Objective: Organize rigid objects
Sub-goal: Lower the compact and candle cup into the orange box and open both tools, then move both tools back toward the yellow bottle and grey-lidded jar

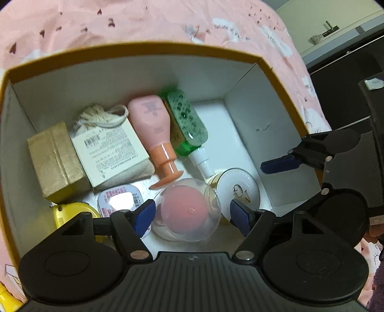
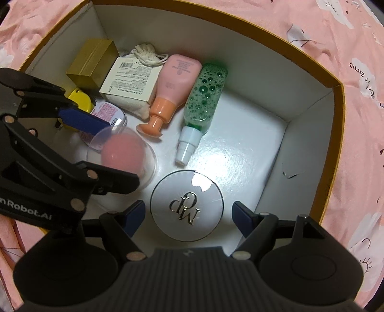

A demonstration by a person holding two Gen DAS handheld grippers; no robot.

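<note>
A yellow-rimmed white box (image 1: 144, 49) (image 2: 336, 84) holds several items. My left gripper (image 1: 192, 217) is open, its fingers on either side of a clear egg-shaped case with a pink sponge (image 1: 186, 212) (image 2: 122, 150); I cannot tell if they touch it. My right gripper (image 2: 188, 216) is open around a round white compact (image 2: 187, 204) (image 1: 237, 189) on the box floor, with gaps on both sides. A pink bottle (image 1: 153, 124) (image 2: 175, 84) and a green bubbly bottle (image 1: 189, 122) (image 2: 206, 96) lie side by side.
In the box also lie a gold box (image 1: 55, 158) (image 2: 93, 63), a white labelled box on a cloth pouch (image 1: 110, 153) (image 2: 129, 79), a small pink tin (image 1: 120, 200) (image 2: 108, 112) and a yellow object (image 1: 72, 213) (image 2: 80, 100). Pink bedding (image 1: 144, 21) surrounds the box.
</note>
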